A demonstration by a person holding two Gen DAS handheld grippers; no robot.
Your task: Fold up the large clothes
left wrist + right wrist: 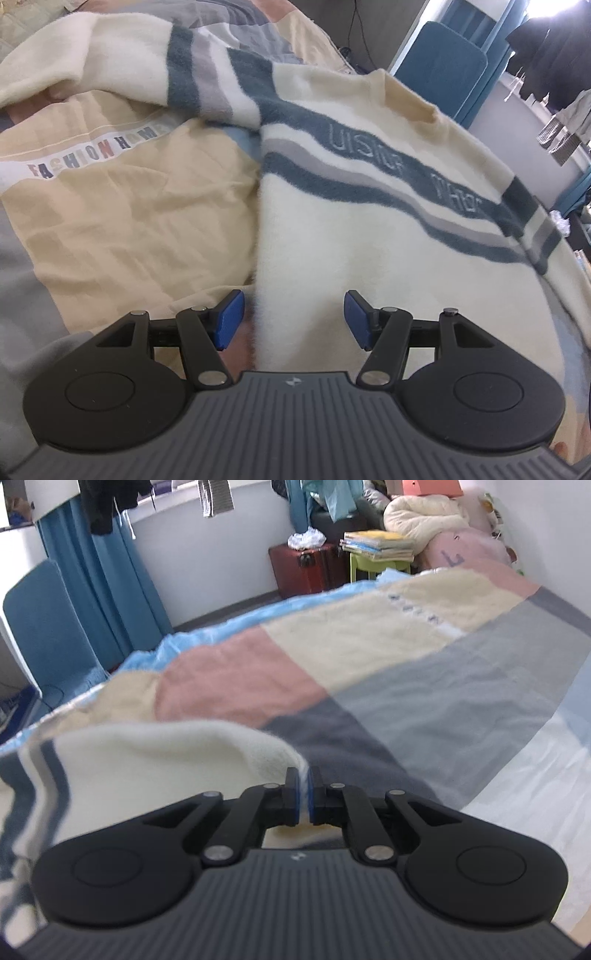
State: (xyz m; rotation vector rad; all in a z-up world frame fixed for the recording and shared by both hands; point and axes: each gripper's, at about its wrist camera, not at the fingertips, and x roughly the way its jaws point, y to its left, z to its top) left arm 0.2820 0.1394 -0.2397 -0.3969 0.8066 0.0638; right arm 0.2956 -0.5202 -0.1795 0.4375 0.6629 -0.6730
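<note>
While the left gripper (293, 319) gapes over the sweater (369, 229), right gripper (303, 792) jaws pinch its edge

The sweater (147, 760) is blurred and cut off at the left edge, its raised lettering (406, 166) unreadable

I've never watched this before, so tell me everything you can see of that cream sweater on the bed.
The sweater looks thick and fuzzy, cream with dark blue and grey bands across chest and sleeve, and raised lettering in the top band. It lies spread on the patchwork quilt, one sleeve bent away at upper left. The left gripper hangs open over its side edge near the hem, not pinching it. The right gripper is shut on a lifted cream edge of it.
</note>
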